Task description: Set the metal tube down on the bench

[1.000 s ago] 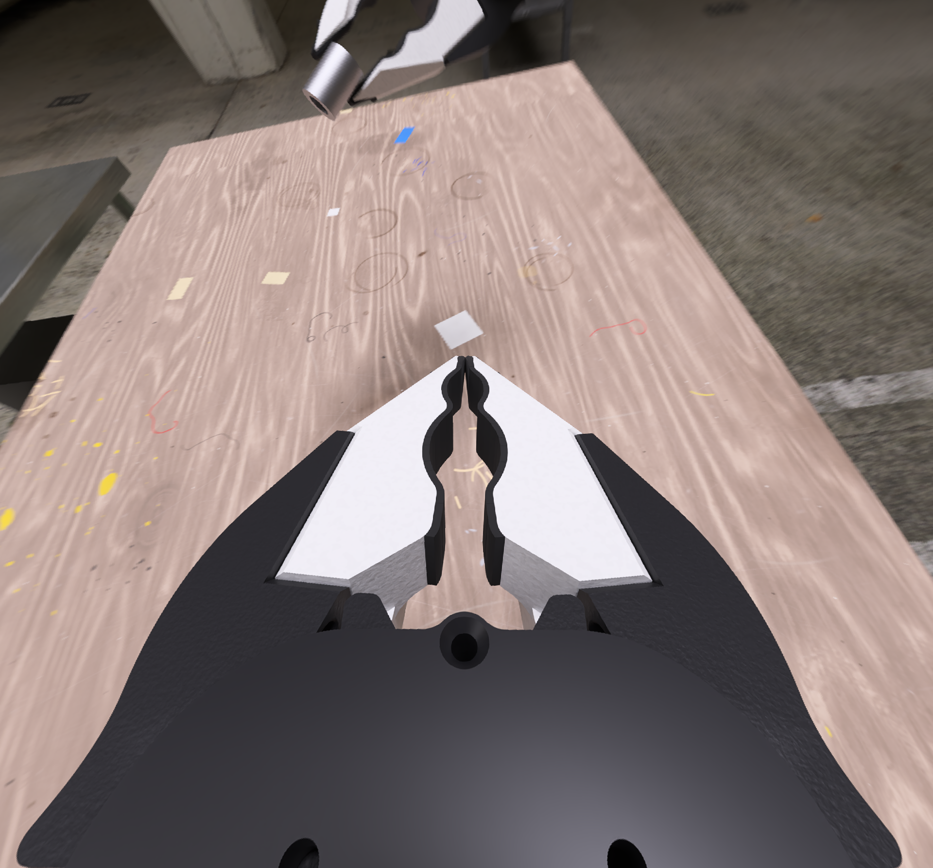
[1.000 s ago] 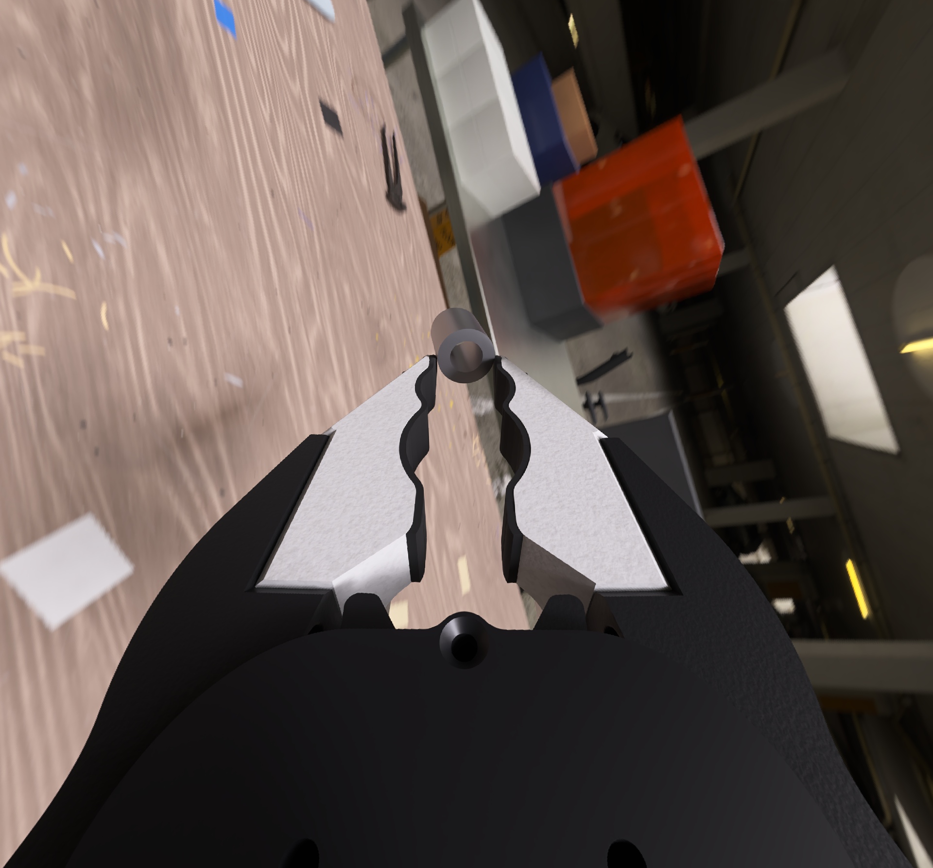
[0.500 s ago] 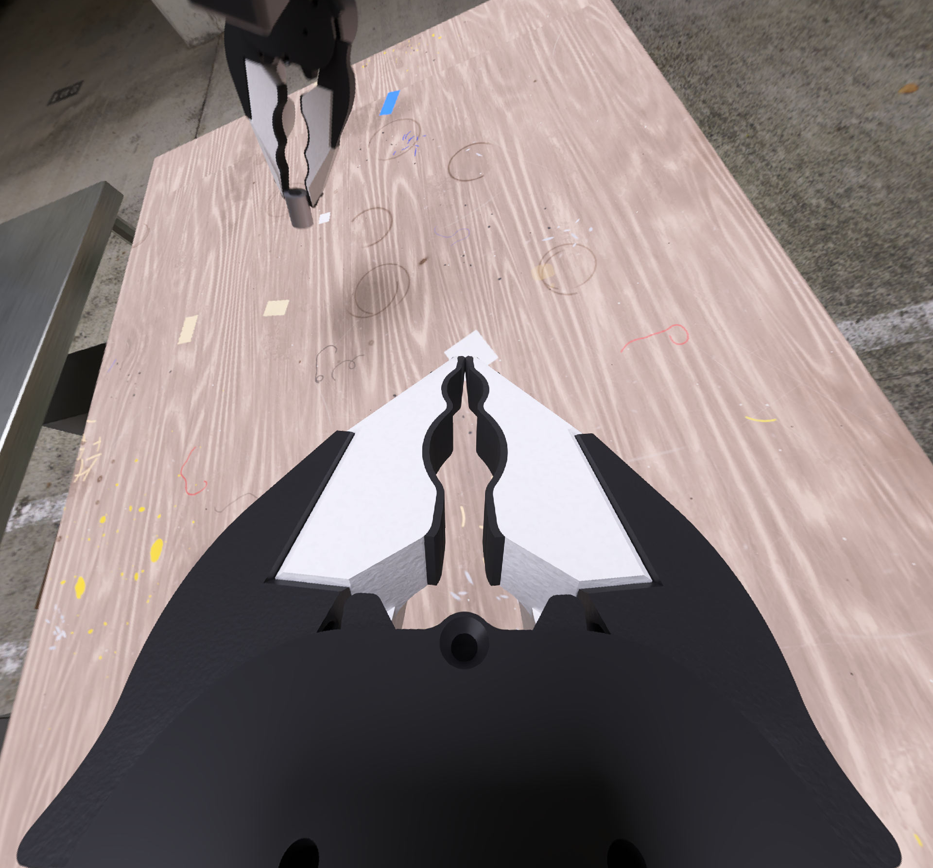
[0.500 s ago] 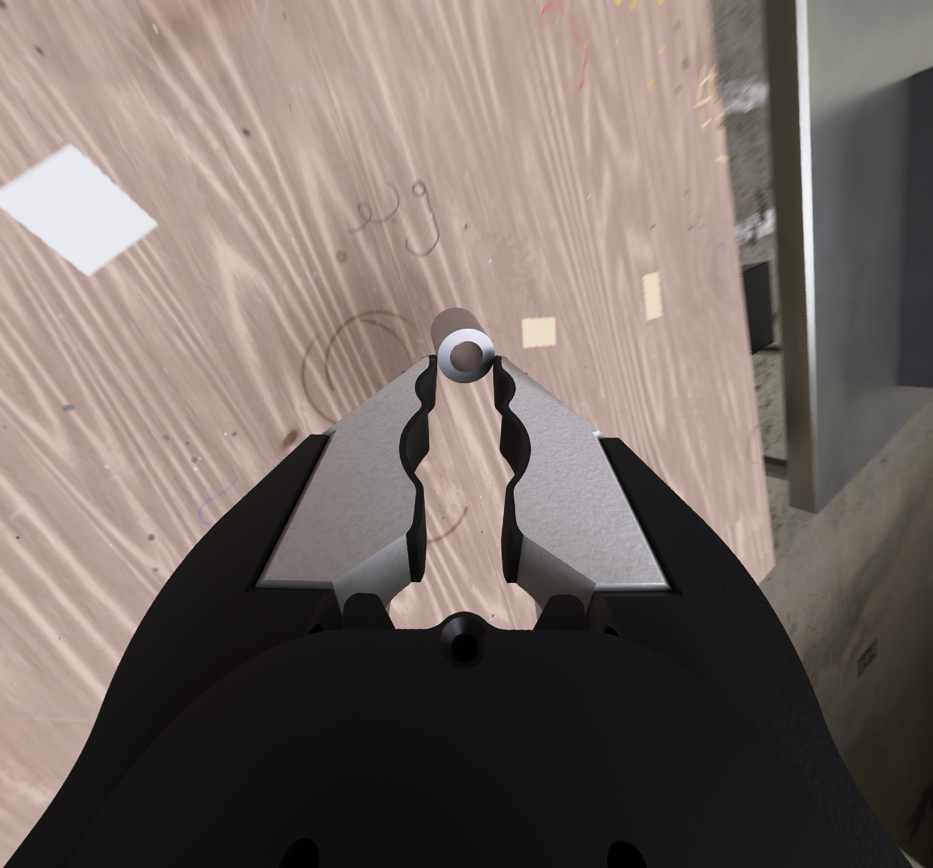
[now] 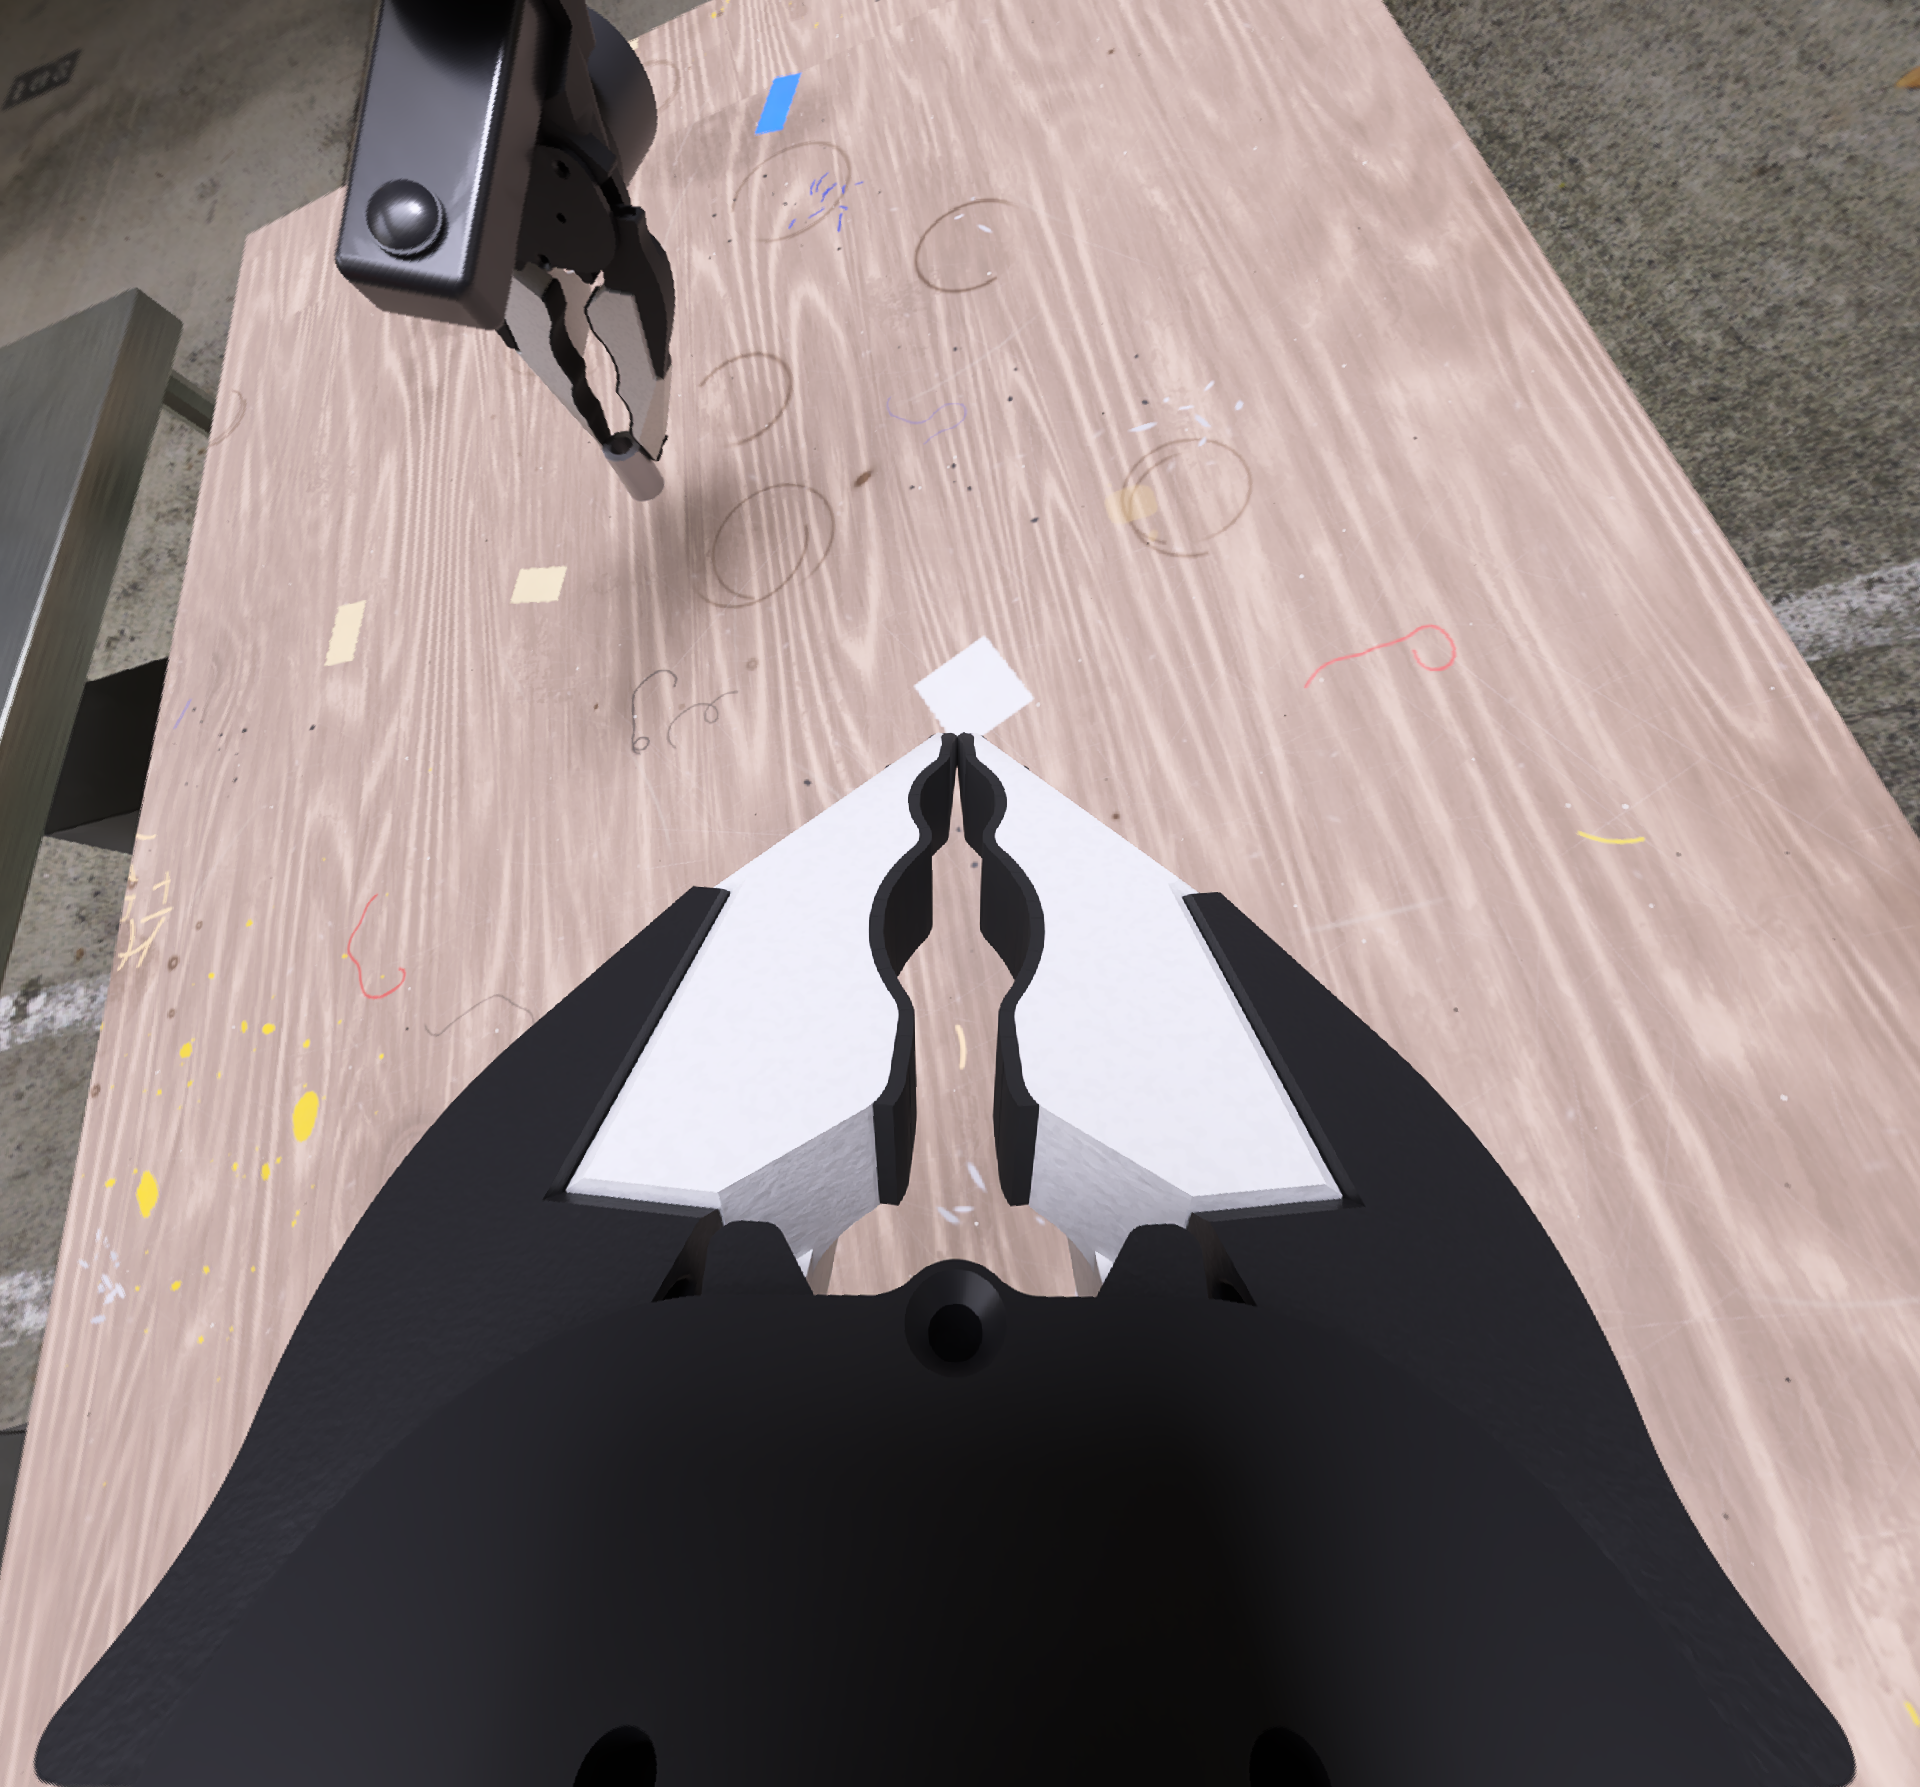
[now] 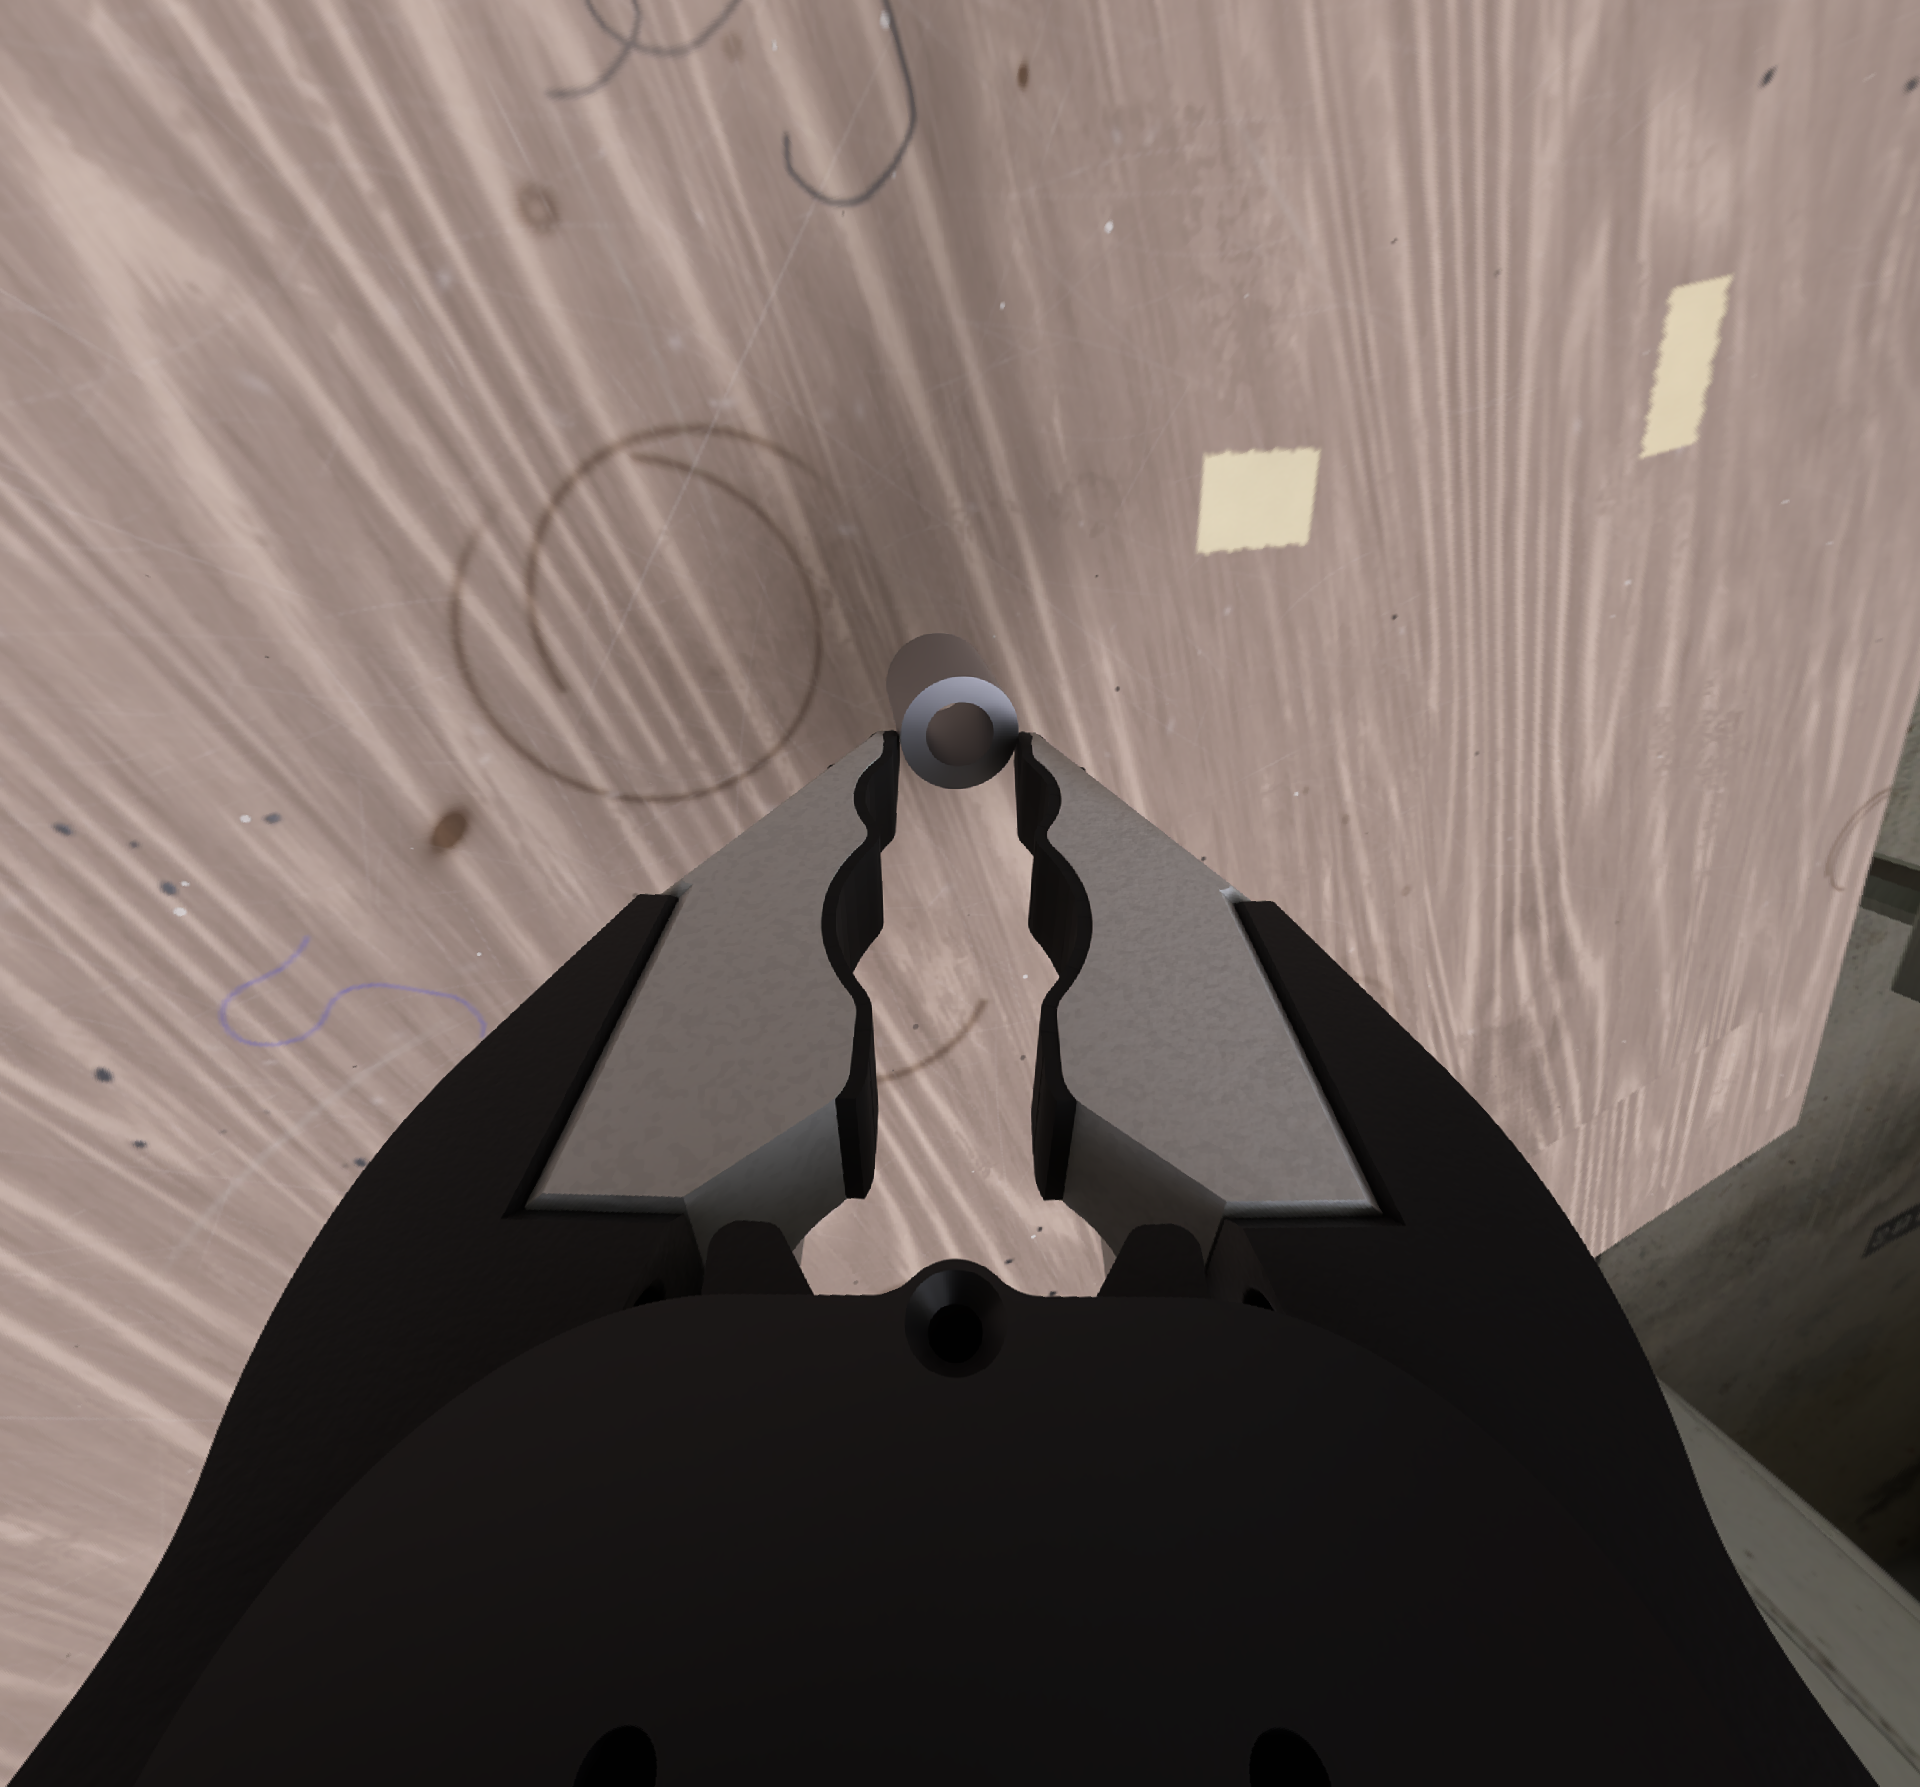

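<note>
My right gripper (image 6: 956, 748) is shut on a short grey metal tube (image 6: 954, 729), held at the fingertips and pointing down at the wooden bench (image 6: 1351, 698). I see the tube end-on, just above the wood. In the left wrist view the right gripper (image 5: 623, 449) hangs over the far left of the bench (image 5: 1247, 387) with the tube (image 5: 636, 472) upright below its tips, its lower end close to the surface. My left gripper (image 5: 956, 742) is shut and empty, low over the bench's near middle.
A white paper square (image 5: 971, 683) lies just past my left fingertips. Two beige tape patches (image 5: 538, 584) and a blue one (image 5: 777, 102) mark the wood. A grey metal shelf (image 5: 62, 490) stands off the left edge. Concrete floor (image 5: 1662, 75) surrounds the bench.
The right gripper has swung from level to pointing down and dropped toward the bench with the tube, nearer to my left gripper. The left gripper stays shut, its view tilted slightly down.
</note>
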Available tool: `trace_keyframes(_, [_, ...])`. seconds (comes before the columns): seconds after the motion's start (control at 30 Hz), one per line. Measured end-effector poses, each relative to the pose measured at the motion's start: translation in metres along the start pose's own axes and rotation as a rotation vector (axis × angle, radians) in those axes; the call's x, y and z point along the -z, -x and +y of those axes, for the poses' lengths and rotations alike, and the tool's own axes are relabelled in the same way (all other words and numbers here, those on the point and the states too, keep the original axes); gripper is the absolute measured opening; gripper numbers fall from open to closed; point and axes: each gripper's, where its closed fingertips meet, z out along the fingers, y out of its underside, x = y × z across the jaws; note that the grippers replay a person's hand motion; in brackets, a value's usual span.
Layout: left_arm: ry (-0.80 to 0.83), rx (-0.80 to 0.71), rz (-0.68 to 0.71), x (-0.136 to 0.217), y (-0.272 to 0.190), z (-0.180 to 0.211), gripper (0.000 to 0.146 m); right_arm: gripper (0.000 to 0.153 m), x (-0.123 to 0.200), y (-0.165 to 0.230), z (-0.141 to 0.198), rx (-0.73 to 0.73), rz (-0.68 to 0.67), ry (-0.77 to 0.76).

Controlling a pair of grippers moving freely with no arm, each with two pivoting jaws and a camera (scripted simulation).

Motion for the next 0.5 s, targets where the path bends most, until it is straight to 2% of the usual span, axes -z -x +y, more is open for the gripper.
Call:
trace_keyframes(0.3, [0.023, -0.001, -0.01, 0.0, 0.002, 0.005, 0.0, 0.022, -0.034, 0.005, 0.007, 0.013, -0.055, 0.079])
trace_keyframes(0.5, [0.035, -0.004, -0.004, -0.003, 0.001, 0.006, 0.0, 0.022, -0.043, 0.002, 0.009, 0.015, -0.044, 0.096])
